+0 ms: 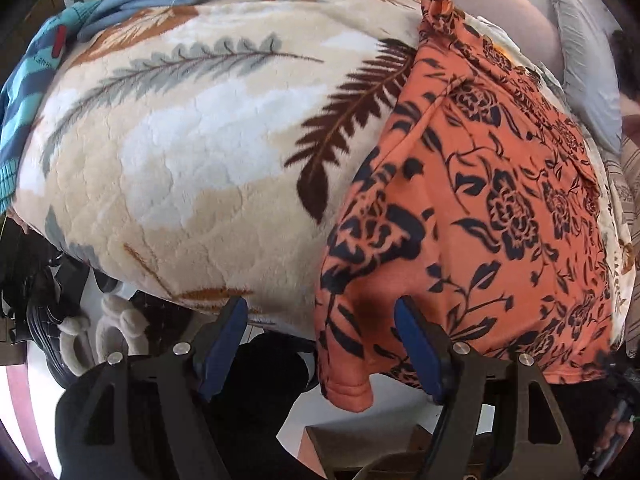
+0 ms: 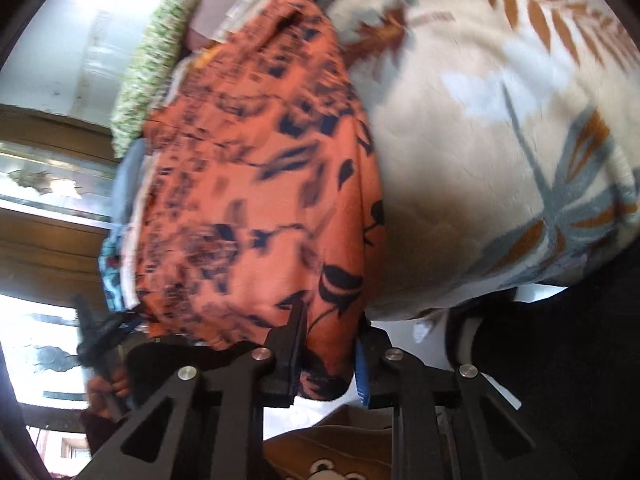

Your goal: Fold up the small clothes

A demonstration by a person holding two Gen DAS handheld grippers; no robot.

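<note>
Nearest the lens, low in the left wrist view: left tool (image 1: pixel 320 336), spread wide, holding nothing, blue pads (image 1: pixel 416 344) astride the hanging corner of the orange floral garment (image 1: pixel 480 200). One pad touching or just short of the cloth; cannot tell which.

Filling most of both frames: fleece blanket (image 1: pixel 180 140) with a leaf print, draped over what looks like a bed. Next in size: the orange garment, lying flat across the right half of the left wrist view, near edge drooping past the blanket's lower border. Upper left of that view: blue cloth (image 1: pixel 132 4) and a striped teal piece (image 1: pixel 24 92), well apart from the garment.

Lower centre of the right wrist view, blurred: right tool (image 2: pixel 328 352), narrow, pinching the garment's bottom hem.

Likely trouble: only one corner gripped, so lifting now would skew the fold and bunch the loose side. Also possible: left pads catching fleece along with hem, dragging the blanket.
</note>
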